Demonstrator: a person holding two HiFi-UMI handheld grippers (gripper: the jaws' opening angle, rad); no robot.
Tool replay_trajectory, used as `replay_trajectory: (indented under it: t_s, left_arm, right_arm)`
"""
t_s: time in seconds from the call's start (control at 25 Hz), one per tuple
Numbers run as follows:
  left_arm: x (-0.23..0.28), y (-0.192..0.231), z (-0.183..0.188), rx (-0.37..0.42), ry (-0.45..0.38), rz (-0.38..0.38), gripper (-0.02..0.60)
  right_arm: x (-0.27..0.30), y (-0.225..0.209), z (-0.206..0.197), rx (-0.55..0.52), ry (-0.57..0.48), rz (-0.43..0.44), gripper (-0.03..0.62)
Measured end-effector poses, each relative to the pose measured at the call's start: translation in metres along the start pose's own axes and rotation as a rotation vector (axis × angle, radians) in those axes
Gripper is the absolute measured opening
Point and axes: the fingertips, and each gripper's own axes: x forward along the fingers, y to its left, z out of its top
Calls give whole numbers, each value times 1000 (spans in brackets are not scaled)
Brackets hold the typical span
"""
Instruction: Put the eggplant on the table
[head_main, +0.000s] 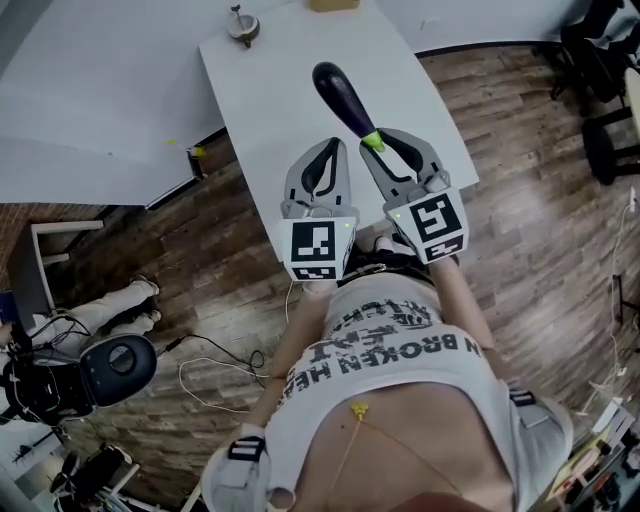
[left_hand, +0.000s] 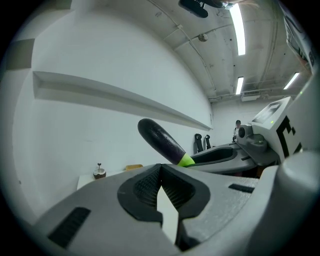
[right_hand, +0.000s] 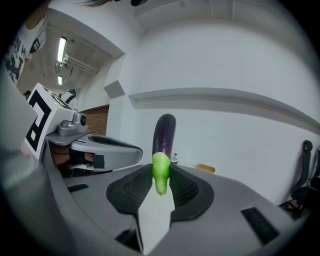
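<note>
Holding the eggplant (head_main: 343, 98) by its stem end, you're carrying it over the near half of the white table (head_main: 270, 80). It's showing as a long, glossy, dark purple body with a bright green cap and stub. The purple end is pointing away from you and angling up, which both gripper views are showing against the wall; no part of it is resting on the tabletop that I can see.

Your right gripper (head_main: 378, 140) is pinching the green stem between its ribbed pads, jaws partly closed on it. The stub is hanging down into the gap behind the tips.

Your left gripper (head_main: 337, 145) is gripping nothing: its jaw tips are pressing together, with only bare table showing through the gap behind them.

You're holding both grippers side by side, close but apart, over the table's near edge. Both are pointing away from you, roughly level, with the marker cubes sitting back against your torso. The left one is sitting just beside the eggplant's stem, not touching it.

A small brown bowl (head_main: 243, 27) and a tan block (head_main: 333, 5) are sitting at the table's far end, well apart from the eggplant.
</note>
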Motion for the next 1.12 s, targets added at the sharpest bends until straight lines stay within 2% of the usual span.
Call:
replay_trajectory:
  t_s: [0.2,0.52,0.8,1.12]
  left_arm:
    - [2,26,-7,-7,2,-36,-12]
    - [4,40,-23,-7,44,-80,-12]
    - [21,28,-17,-17,52,-62,-12]
    - [48,-8,-5,-14,45,-37,-12]
  right_arm:
    - [29,10,0,8,13,-24,104]
    - [44,16,-9,42,44,-50,104]
    - [40,-5,-9,45,45,-24,104]
    - [24,-43,-16,33,48,17,104]
